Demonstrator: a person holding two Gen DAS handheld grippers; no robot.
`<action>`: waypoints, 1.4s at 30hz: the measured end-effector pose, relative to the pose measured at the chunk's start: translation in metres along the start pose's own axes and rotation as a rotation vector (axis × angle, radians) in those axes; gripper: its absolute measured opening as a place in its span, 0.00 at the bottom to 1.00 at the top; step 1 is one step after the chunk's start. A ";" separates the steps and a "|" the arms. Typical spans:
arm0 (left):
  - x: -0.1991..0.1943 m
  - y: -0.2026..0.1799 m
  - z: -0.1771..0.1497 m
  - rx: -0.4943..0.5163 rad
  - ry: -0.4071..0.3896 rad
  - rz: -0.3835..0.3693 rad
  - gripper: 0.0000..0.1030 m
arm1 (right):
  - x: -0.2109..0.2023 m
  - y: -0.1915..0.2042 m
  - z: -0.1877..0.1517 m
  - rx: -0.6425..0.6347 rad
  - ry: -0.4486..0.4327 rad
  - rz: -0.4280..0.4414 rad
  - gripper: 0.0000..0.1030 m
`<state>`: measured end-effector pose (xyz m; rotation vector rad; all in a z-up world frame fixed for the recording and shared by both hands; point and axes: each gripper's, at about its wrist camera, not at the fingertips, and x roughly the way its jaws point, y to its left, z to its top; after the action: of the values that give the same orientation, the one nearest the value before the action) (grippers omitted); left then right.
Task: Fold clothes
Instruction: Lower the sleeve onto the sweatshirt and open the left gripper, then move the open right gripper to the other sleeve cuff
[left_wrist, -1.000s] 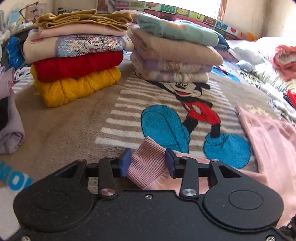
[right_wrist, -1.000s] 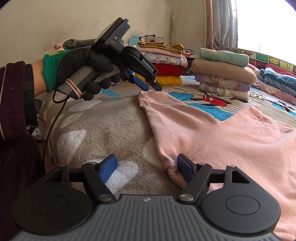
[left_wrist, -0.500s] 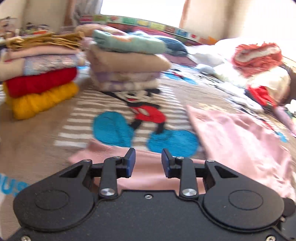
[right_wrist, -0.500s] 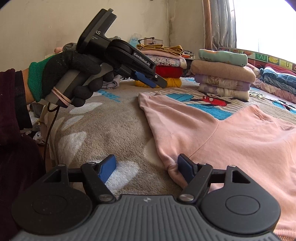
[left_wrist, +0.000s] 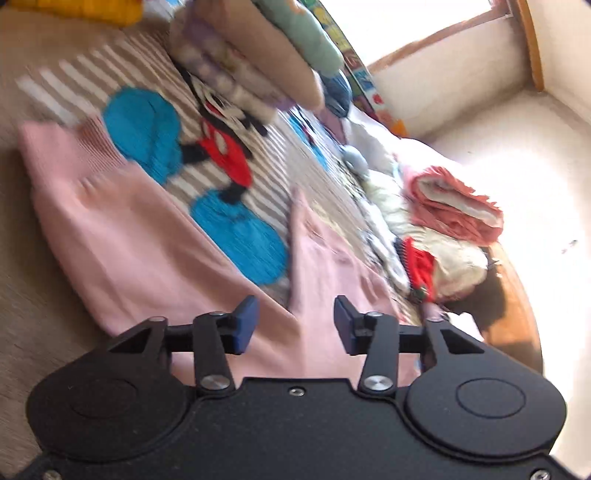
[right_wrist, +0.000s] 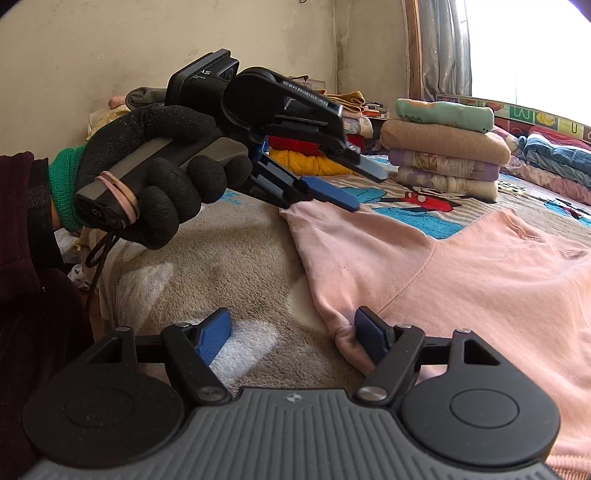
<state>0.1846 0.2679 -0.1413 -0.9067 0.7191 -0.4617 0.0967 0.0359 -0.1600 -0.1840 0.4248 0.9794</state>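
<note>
Pink top (right_wrist: 461, 280): spread flat on the bed, one sleeve stretched toward the folded stacks, the body running off to the right; the sleeve's ribbed cuff (left_wrist: 99, 136) flat on the blanket beside the blue cartoon patch.
Left gripper (right_wrist: 364, 188): held above the sleeve end, tilted down toward it; jaws opening, nothing between them; lower blue pad close over the cuff, contact not clear from the right wrist view.
Left gripper in its own view (left_wrist: 295, 323): rolled sideways, pads apart over pink cloth, none of it pinched; picture blurred.
Left hand (right_wrist: 162, 173): in a black glove with a green cuff, wrapped round the gripper's grey handle; dark red sleeve (right_wrist: 18, 206) behind it.
Right gripper (right_wrist: 293, 338): low over the near edge of the top; jaws wide apart; right pad touching a bunched fold at the underarm, left pad over bare blanket.
Blanket (right_wrist: 221, 266): beige and fleecy, with a cartoon mouse print (right_wrist: 424, 197) under and beyond the sleeve.
Near stack (right_wrist: 447, 147): mint, tan, lilac and cream pieces folded, just beyond the print.
Far stack (right_wrist: 314, 155): red over yellow knits, partly hidden by the left gripper.
Loose laundry (left_wrist: 454, 206): coral and white pieces heaped at the far side of the bed.
</note>
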 end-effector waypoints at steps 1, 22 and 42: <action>0.010 -0.001 -0.004 -0.023 0.030 -0.045 0.50 | 0.000 0.000 0.000 0.000 0.000 0.000 0.73; 0.018 0.010 0.015 -0.156 -0.192 0.188 0.42 | 0.001 0.000 0.000 0.000 -0.002 -0.002 0.73; -0.013 0.001 0.000 -0.084 -0.114 0.301 0.47 | 0.001 0.002 -0.004 -0.006 -0.021 -0.001 0.73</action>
<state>0.1764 0.2770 -0.1377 -0.8776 0.7597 -0.1126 0.0946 0.0362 -0.1641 -0.1791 0.4028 0.9807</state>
